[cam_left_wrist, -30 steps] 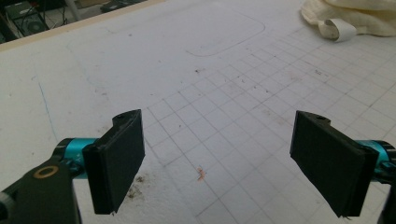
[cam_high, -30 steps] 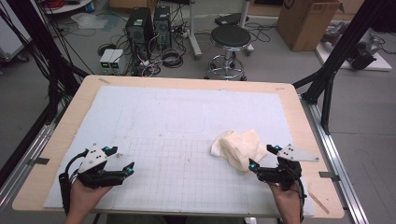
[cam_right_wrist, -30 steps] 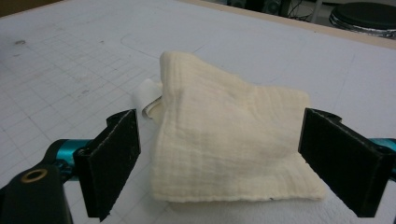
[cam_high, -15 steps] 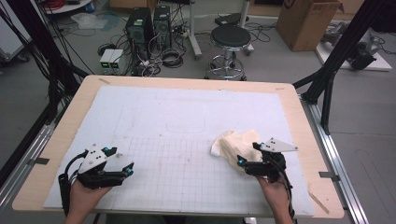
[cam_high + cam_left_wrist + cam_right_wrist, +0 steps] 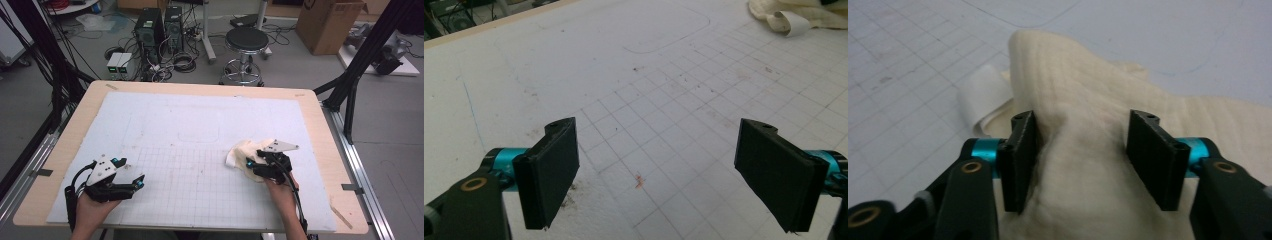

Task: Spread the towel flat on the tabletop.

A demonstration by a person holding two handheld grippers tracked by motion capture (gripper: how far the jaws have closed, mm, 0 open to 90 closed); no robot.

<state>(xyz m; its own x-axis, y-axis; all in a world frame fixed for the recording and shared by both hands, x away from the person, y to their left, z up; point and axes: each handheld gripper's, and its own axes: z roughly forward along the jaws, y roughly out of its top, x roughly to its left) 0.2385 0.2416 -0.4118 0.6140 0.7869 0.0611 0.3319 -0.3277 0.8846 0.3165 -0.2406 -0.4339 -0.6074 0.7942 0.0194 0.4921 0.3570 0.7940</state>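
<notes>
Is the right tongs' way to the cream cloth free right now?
Probably yes: the right tongs already straddle a raised fold of the cream cloth, jaws just closing, nothing between them but cloth.

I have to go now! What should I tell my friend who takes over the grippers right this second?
Right gripper: jaws have just been closing around a hump of the cloth; the left pad touches it, the right one is not yet pressing, so no firm grip yet.
Left gripper: open, holding nothing, over the bare mat at the near left.
Cloth: crumpled in a heap on the mat's right side.
Done: right gripper is at the cloth.
Left: probably finish the pinch, then lift or spread the cloth.
</notes>
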